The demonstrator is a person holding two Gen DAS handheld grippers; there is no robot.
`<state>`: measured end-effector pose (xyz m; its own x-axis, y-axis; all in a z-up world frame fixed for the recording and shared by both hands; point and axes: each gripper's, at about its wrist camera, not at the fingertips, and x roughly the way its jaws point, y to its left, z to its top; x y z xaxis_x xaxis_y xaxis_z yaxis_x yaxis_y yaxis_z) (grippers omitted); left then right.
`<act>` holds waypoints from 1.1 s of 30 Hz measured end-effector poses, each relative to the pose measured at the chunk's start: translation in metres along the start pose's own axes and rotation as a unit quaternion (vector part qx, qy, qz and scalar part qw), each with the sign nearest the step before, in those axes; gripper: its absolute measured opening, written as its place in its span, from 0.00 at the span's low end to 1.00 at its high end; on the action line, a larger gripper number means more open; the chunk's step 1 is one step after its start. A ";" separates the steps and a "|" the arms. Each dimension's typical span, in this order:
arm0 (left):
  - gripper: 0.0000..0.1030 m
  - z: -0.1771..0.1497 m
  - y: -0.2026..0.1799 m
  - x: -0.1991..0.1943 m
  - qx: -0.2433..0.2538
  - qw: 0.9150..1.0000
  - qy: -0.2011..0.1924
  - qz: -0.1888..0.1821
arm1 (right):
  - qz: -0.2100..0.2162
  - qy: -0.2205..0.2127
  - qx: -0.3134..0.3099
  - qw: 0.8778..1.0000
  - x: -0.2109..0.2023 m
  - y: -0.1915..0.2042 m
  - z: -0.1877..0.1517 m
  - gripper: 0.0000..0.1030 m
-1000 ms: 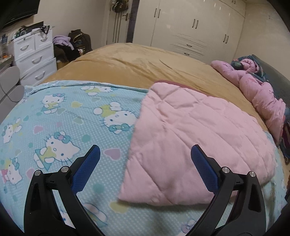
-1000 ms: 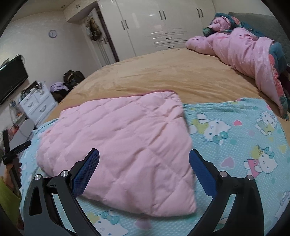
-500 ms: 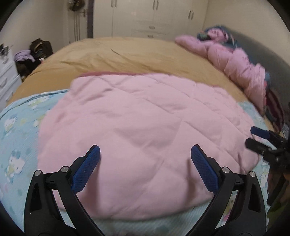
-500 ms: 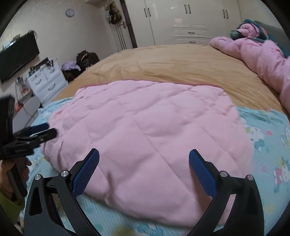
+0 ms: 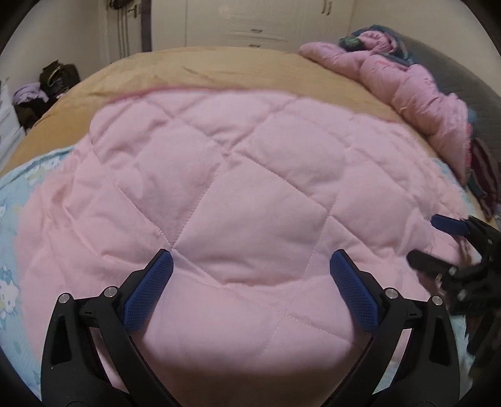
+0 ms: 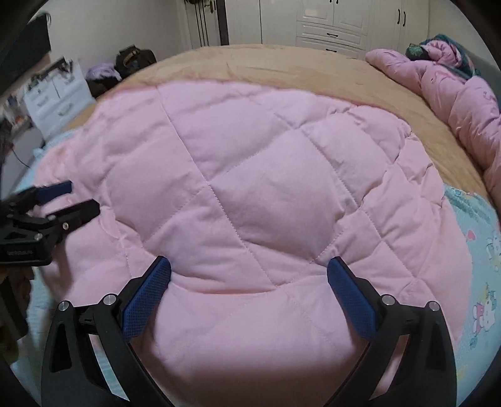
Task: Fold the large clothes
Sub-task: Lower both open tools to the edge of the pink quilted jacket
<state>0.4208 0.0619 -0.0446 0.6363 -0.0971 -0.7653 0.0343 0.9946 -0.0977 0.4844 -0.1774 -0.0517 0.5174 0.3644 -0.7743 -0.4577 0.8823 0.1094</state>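
A folded pink quilted blanket lies on a light blue cartoon-cat sheet on the bed. It fills both views; in the right wrist view it lies the same way. My left gripper is open, low over the blanket's near edge, with the pads pressing the fabric. My right gripper is open, likewise low over the near edge. Each gripper shows in the other's view: the right one at the blanket's right edge, the left one at its left edge.
A tan bedspread covers the far bed. A crumpled pink duvet lies at the far right. White wardrobes line the back wall. A white drawer unit and a pile of bags stand at the left.
Both grippers have moved in from the sides towards the blanket and dropped close to its near edge. Both stay open. The blanket has not moved.
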 end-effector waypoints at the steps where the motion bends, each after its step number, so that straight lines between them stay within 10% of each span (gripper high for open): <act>1: 0.92 -0.002 0.005 -0.009 0.005 1.000 -0.009 0.010 | -0.002 -0.012 0.003 1.000 -0.012 -0.005 0.001 0.96; 14: 0.92 0.002 0.084 -0.084 -0.043 0.995 -0.060 0.071 | -0.024 -0.054 0.066 0.996 -0.095 -0.091 -0.028 0.96; 33: 0.92 -0.026 0.151 -0.054 -0.102 0.991 0.006 0.082 | 0.020 0.009 0.167 0.986 -0.042 -0.146 -0.053 0.96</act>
<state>0.3712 0.2164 -0.0344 0.6110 0.0631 -0.7891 -0.2259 0.9693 -0.0974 0.4913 -0.3373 -0.0687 0.4900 0.3978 -0.7756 -0.2125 0.9175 0.3363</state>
